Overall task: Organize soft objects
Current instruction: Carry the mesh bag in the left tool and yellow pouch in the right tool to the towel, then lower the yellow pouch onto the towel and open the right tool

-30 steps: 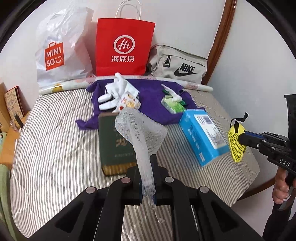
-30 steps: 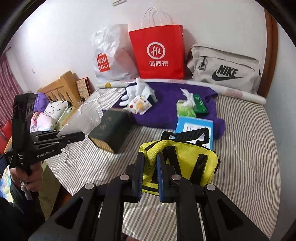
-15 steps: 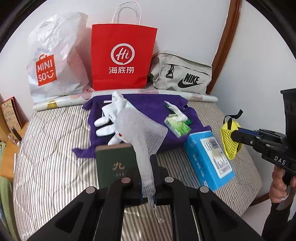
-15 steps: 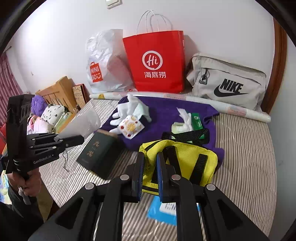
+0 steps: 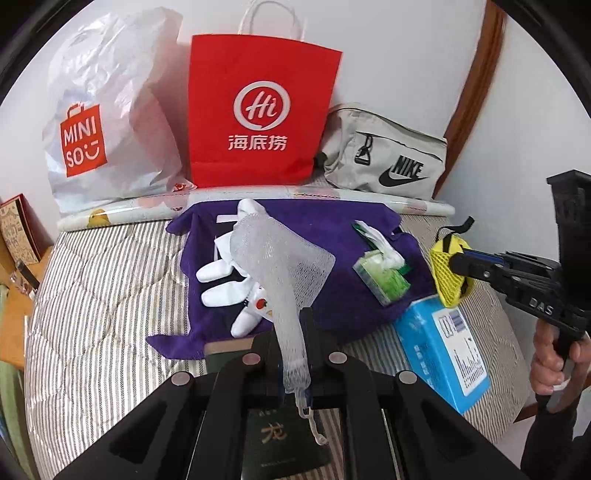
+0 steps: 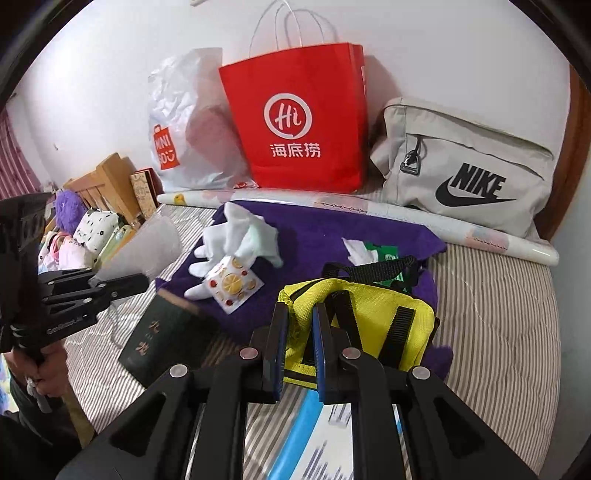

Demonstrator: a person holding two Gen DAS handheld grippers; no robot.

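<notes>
Holding one mesh net (image 5: 280,266), one yellow pouch (image 6: 369,325)

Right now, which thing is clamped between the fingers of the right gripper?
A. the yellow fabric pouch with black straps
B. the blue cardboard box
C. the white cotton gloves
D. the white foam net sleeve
A: in the right wrist view the right gripper is shut on the yellow fabric pouch with black straps, held above the bed.

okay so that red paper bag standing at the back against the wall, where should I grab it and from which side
Probably the white handle loops at the top of the red paper bag, coming from above. The bag stands upright with its broad, flat face forward, too wide for a tool, while the thin loops rise free above the rim. Both tools are full now.
</notes>
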